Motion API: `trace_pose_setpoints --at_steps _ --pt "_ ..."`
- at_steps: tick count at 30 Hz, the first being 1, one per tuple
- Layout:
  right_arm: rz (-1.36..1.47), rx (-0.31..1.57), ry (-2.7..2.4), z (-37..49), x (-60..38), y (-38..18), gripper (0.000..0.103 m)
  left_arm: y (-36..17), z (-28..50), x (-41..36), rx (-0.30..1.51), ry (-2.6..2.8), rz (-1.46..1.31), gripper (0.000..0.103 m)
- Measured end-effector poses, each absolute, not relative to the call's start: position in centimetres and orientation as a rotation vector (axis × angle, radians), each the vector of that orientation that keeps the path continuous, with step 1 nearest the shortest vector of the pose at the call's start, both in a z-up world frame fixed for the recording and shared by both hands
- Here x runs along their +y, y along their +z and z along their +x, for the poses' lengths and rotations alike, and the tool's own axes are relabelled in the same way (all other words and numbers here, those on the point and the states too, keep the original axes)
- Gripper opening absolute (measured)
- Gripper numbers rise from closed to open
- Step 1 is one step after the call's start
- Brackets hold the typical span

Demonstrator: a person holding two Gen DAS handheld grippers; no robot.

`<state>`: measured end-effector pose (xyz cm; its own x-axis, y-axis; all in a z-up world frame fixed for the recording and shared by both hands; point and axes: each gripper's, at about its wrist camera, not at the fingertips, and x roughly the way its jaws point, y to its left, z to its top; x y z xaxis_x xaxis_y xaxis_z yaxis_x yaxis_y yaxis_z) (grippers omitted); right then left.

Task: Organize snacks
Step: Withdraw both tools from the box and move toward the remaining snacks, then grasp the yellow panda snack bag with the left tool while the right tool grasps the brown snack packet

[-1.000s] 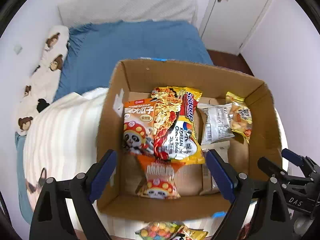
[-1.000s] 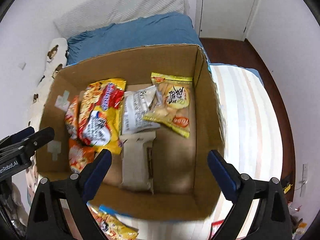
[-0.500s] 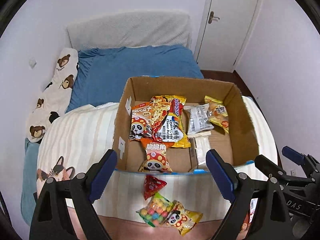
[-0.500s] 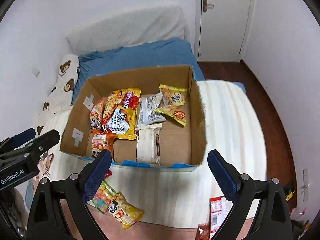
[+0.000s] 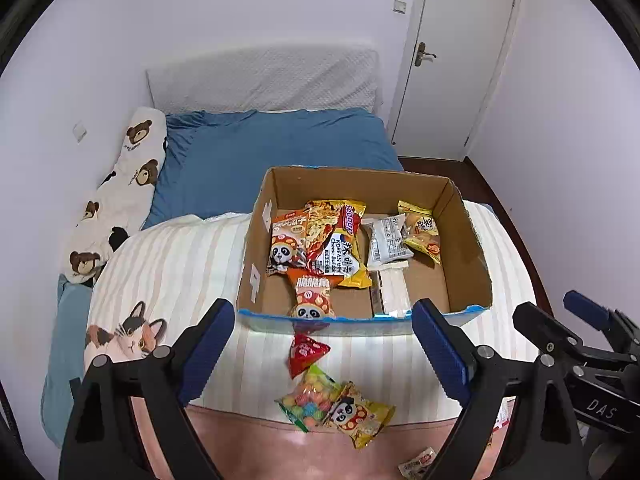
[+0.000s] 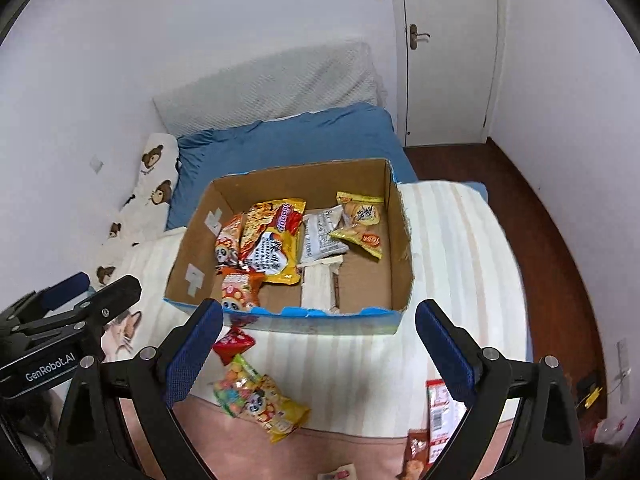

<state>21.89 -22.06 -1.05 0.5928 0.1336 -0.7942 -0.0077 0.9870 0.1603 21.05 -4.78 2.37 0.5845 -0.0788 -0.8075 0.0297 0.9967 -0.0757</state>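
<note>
1. Left wrist view: a white-walled bedroom with a white door (image 5: 452, 52) holds a bed under a blue sheet (image 5: 276, 152) and a cream striped blanket (image 5: 172, 268). An open brown cardboard box (image 5: 468, 248) sits on the blanket, holding snack packets, among them a red-and-yellow noodle packet (image 5: 336, 240) and a white wrapper (image 5: 390, 238). In front of the box lie a red triangular packet (image 5: 306, 354), a clear bag of coloured balls (image 5: 308, 398) and a yellow panda-print packet (image 5: 362, 414). The left claw (image 5: 322, 354) hangs above these with its jaws wide apart, holding nothing.

2. Right wrist view: the same box (image 6: 400, 240) stands on the blanket, loose packets just before it. The right claw (image 6: 318, 350) is spread wide and empty; a red-and-white packet (image 6: 438, 404) lies near its right finger.
</note>
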Motion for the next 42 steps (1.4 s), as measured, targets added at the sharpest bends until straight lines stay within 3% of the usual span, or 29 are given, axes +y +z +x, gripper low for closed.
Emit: trace_pose_setpoints --at_steps 7,18,24,30,33,40,41,42 --pt "0.26 0.996 0.051 19.2 -25.2 -3.7 0.1 -1.3 18.9 -3.9 1.048 -0.045 -0.134 0.091" --pt "0.476 1.228 -0.211 14.6 -36.0 -15.6 0.1 -17.5 17.3 -5.9 1.487 -0.074 -0.43 0.091" --pt "0.565 1.341 -0.248 13.2 -38.3 -22.3 0.1 -22.8 18.6 -7.1 1.596 -0.03 -0.611 0.091" --pt "0.541 1.366 -0.231 13.1 -37.8 -23.3 0.099 -26.6 19.3 -6.7 1.621 0.081 -0.816 0.087" --pt "0.546 1.399 -0.23 12.5 -37.3 -24.2 0.097 -26.7 19.4 -8.1 1.607 0.082 -0.68 0.071" --pt "0.605 1.476 -0.228 10.8 -36.4 -27.9 0.097 -25.8 16.4 -12.0 1.595 -0.06 -0.231 0.07" --pt "0.593 1.478 -0.231 11.0 -36.1 -28.4 0.096 -25.8 15.8 -12.3 1.6 -0.079 -0.181 0.069" --pt "0.566 1.48 -0.231 11.2 -35.7 -28.8 0.086 -25.9 15.0 -12.5 1.6 -0.093 -0.119 0.067"
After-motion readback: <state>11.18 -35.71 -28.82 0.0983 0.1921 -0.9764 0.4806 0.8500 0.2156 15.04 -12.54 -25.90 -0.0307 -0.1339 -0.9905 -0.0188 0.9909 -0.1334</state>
